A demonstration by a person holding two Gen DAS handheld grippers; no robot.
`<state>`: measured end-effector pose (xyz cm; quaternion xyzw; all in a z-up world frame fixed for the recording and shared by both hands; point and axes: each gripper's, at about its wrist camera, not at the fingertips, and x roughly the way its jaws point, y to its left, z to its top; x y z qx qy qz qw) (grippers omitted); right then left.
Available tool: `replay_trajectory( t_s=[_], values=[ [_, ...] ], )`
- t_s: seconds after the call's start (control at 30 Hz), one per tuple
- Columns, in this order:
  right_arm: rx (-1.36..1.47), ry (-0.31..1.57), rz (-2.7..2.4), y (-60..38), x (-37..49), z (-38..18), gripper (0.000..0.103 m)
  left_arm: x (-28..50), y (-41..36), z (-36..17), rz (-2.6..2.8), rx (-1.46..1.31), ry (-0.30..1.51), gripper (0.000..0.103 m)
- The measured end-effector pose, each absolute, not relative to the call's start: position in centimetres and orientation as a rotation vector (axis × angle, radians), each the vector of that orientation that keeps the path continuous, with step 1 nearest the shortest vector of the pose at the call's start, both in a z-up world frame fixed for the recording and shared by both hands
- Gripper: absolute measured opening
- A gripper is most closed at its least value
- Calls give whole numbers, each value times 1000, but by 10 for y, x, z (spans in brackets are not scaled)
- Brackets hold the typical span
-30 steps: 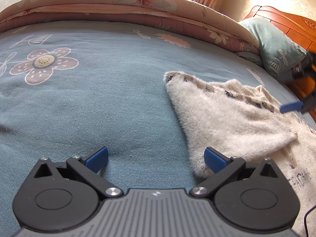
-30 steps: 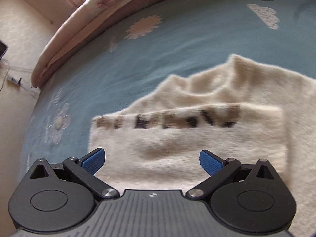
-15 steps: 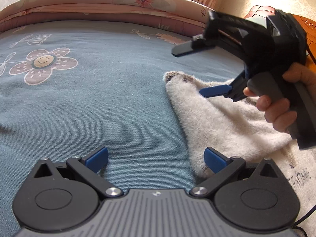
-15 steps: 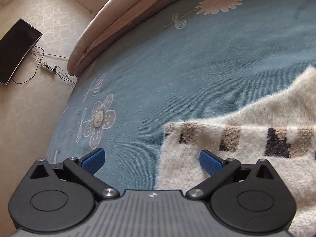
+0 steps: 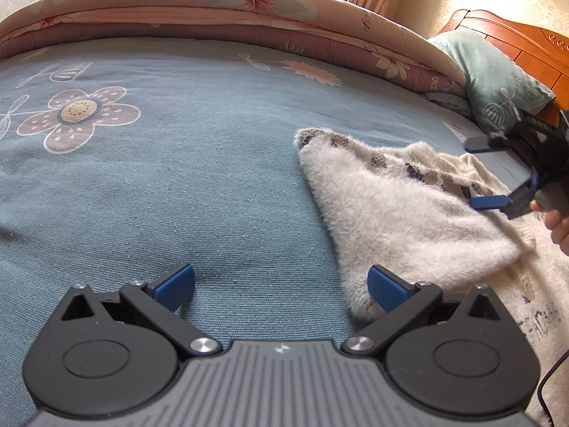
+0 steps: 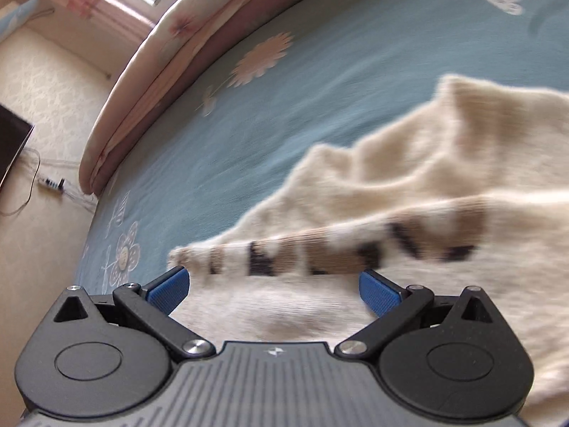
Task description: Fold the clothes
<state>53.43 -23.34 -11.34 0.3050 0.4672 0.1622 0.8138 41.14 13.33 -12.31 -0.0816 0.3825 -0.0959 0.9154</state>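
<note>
Bed (image 5: 199, 185): blue sheet, flat. Sweater (image 5: 402, 213): cream, fuzzy, lying toward its right side, one flap folded over. Judged soft, light, limp; best gripped at the patterned hem corner. Left gripper (image 5: 281, 286) and right gripper (image 6: 274, 290): jaws spread wide, holding nothing.
</note>
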Motion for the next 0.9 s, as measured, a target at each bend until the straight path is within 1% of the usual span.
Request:
replay_trajectory(
  t_s=[0.3, 0.43, 0.5, 0.73, 0.9],
  values=[
    [678, 955, 233, -287, 515, -109, 103, 412, 133, -123, -194, -166, 789, 102],
    [656, 930, 209, -280, 509, -101, 103, 412, 132, -123, -190, -165, 792, 102],
    [665, 934, 285, -266, 508, -100, 103, 412, 132, -122, -188, -165, 794, 102],
    [547, 1004, 400, -209, 512, -111, 103, 412, 132, -122, -192, -161, 796, 102],
    [583, 1008, 365, -227, 509, -117, 103, 412, 133, -122, -194, -161, 799, 102]
  ],
)
